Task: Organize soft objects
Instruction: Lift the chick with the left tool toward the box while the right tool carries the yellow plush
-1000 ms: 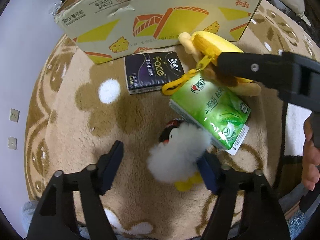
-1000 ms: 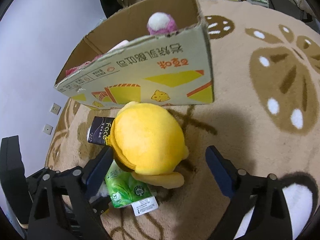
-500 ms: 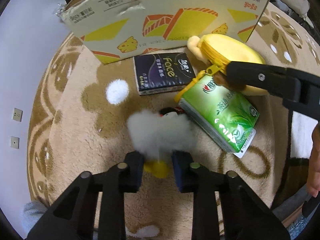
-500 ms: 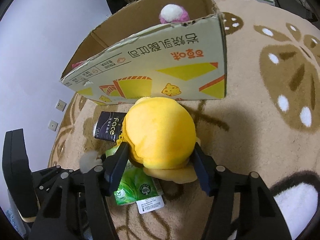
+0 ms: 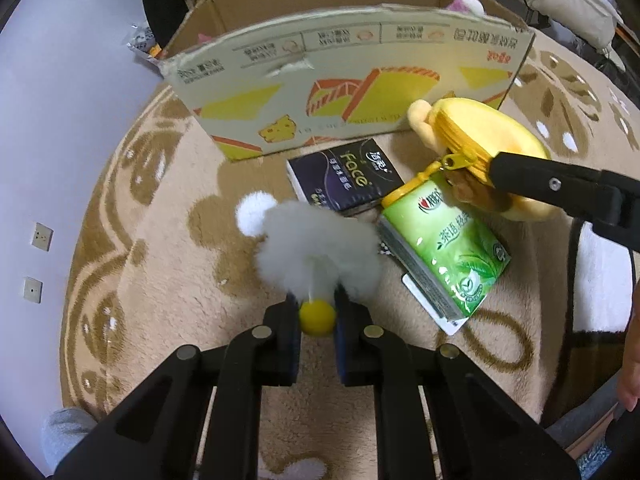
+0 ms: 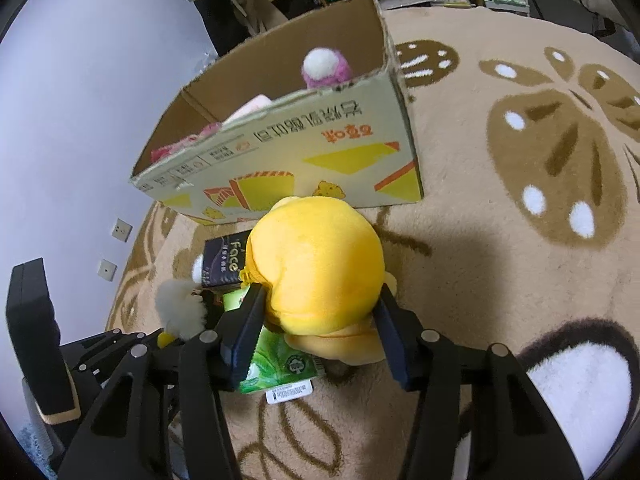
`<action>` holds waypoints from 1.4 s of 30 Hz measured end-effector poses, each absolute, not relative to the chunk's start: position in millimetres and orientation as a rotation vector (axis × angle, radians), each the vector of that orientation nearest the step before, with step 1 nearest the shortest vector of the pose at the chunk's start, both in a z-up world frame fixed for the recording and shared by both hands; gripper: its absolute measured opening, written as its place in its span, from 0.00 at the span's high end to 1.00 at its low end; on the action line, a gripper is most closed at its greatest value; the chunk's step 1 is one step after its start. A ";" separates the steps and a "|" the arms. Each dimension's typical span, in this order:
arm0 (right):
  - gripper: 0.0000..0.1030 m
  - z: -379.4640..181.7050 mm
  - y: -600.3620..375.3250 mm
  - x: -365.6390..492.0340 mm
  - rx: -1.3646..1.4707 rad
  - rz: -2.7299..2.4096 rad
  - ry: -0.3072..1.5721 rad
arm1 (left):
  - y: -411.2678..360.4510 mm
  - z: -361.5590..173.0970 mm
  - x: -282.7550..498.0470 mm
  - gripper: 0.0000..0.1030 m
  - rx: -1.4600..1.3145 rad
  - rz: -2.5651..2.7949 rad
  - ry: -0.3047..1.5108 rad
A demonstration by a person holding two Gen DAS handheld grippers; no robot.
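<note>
A fluffy white plush toy (image 5: 318, 248) with a yellow foot (image 5: 317, 317) is lifted off the patterned beige carpet (image 5: 168, 280), pinched by its foot. A round yellow plush pouch (image 6: 320, 264) with a zipper is squeezed at its sides, just before an open cardboard box (image 6: 304, 160) holding pink and white soft toys (image 6: 324, 66).

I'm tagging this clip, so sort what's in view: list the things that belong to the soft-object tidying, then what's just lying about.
Part of the job:
- white fluffy toy, in the left gripper
- yellow plush, in the right gripper
- cardboard box with the pink plush inside

Lying about:
- green tissue pack
- dark tissue pack
- rug
</note>
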State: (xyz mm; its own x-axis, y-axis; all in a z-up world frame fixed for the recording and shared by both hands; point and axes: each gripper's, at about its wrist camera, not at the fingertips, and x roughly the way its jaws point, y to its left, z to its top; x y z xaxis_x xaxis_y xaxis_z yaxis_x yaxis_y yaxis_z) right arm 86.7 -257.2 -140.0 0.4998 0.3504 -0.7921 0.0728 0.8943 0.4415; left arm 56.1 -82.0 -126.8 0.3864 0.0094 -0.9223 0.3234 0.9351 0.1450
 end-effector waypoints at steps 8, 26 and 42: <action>0.44 -129.5 -261.8 77.6 0.474 0.168 1.018 | -78.4 -114.7 52.5 0.88 0.282 -0.216 1.122; 0.44 -105.4 -268.3 62.3 0.518 0.140 0.938 | -65.6 -78.0 43.6 0.89 0.186 -0.263 0.979; 0.44 -57.0 -268.4 44.3 0.527 0.174 0.773 | -40.9 7.1 31.8 0.89 0.125 -0.198 0.692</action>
